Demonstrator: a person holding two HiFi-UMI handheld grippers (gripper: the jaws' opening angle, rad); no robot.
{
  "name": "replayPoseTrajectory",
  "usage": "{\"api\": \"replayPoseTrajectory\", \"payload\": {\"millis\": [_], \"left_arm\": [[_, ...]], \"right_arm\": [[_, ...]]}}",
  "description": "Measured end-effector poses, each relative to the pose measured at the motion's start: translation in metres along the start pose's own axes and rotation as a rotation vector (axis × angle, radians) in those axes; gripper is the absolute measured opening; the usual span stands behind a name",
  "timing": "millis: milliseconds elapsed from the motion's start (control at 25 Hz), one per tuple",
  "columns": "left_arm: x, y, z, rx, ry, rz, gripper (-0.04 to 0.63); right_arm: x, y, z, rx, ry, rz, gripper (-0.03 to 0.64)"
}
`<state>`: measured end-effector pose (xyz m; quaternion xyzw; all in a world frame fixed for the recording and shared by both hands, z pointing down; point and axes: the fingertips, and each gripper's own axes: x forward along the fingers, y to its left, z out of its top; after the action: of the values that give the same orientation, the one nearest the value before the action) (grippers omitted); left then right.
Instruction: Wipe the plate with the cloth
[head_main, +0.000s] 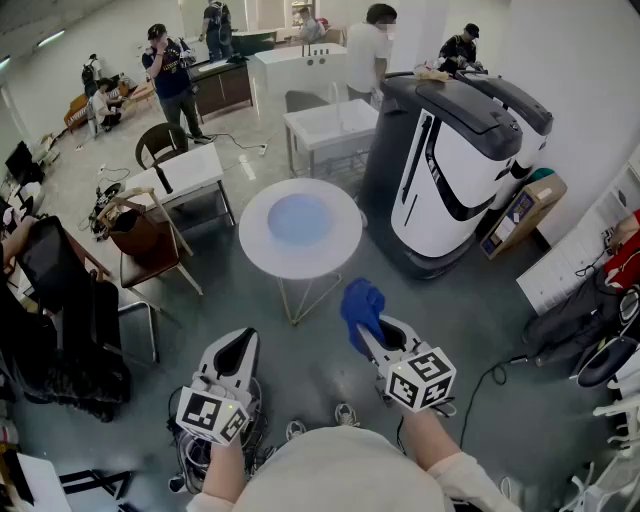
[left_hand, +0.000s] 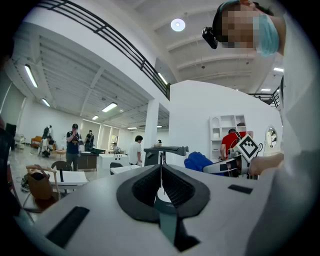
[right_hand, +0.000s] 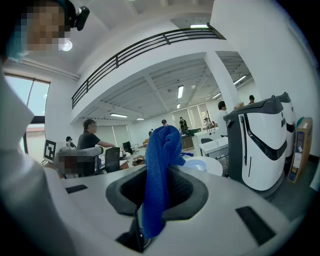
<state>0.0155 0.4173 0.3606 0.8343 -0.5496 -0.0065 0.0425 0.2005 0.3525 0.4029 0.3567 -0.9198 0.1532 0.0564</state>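
Nearest the person, at the left, the left gripper (head_main: 240, 345) is held level, its jaws together on nothing. To its right, the right gripper (head_main: 368, 338) is clamped on the blue cloth (head_main: 360, 305), which bunches out past its jaws. Farther off, the plate (head_main: 298, 218) lies on the round table (head_main: 258, 250), well apart from the cloth. This looks like the approach, with wiping not yet begun. Next, the cloth must go forward and down onto the plate.

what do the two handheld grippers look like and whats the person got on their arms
Both the left gripper and the right gripper have smooth white tapering shells with dark ribbed lining round the jaw opening. Each carries a white cube with black square markers at the hand end. The person wears a pale cream top, its sleeve showing on the right arm.
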Motion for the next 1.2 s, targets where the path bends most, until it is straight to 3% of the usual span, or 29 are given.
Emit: {"api": "replayPoseTrajectory", "payload": {"millis": [520,1200], "left_arm": [[0.034,-0.016,-0.014,-0.01,0.008,0.005,0.034],[0.074,-0.021,-0.035,-0.023,0.022,0.124,0.034]], "right_arm": [[0.007,-0.035,-0.003,0.02,0.004,0.046,0.091],[0.031,-0.086,-0.009,0.013,0.064,0.143,0.091]]}}
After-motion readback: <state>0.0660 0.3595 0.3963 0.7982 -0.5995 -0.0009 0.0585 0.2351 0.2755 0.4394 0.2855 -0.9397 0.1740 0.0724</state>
